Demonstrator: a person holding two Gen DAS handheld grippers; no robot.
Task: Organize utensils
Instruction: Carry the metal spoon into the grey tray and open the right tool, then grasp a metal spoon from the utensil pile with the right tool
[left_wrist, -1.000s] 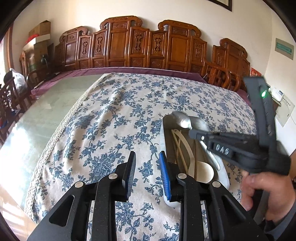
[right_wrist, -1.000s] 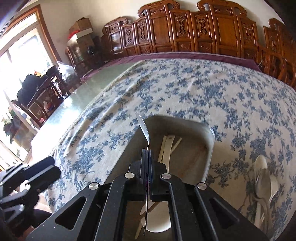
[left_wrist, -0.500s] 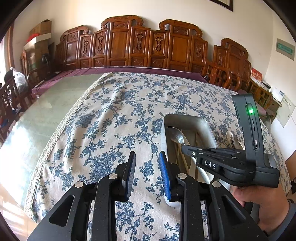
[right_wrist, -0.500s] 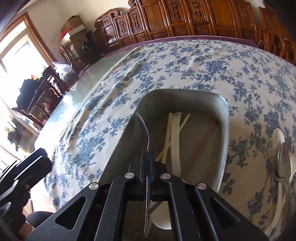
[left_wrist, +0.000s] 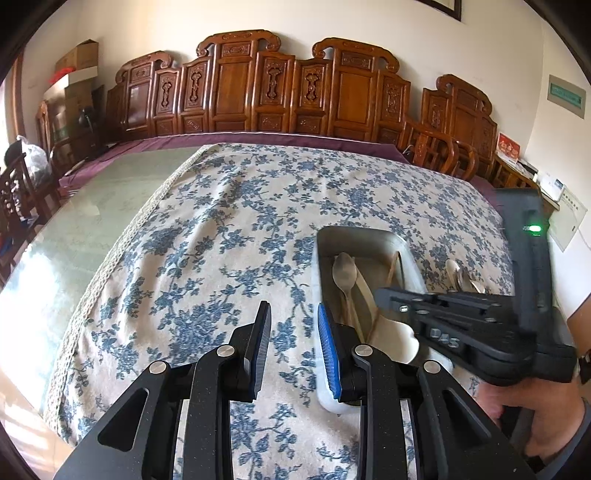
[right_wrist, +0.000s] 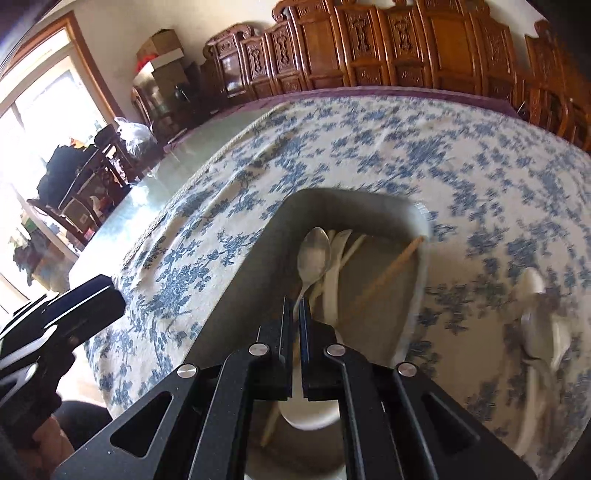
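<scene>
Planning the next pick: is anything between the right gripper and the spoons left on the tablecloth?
Nothing visible blocks it. The right gripper sits over the tray; the loose spoons lie uncovered on the tablecloth beyond the tray's right rim.

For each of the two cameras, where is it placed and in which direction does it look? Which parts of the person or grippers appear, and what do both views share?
Left wrist: sits on the left gripper, looks forward across the floral tablecloth toward carved wooden chairs; shows its own open fingers, plus the right gripper and the person's hand.
Right wrist: sits on the right gripper, looks down into the metal tray at the metal spoon; the left gripper shows at the left edge.
Shared: tray, spoon, tablecloth, chairs.
</scene>
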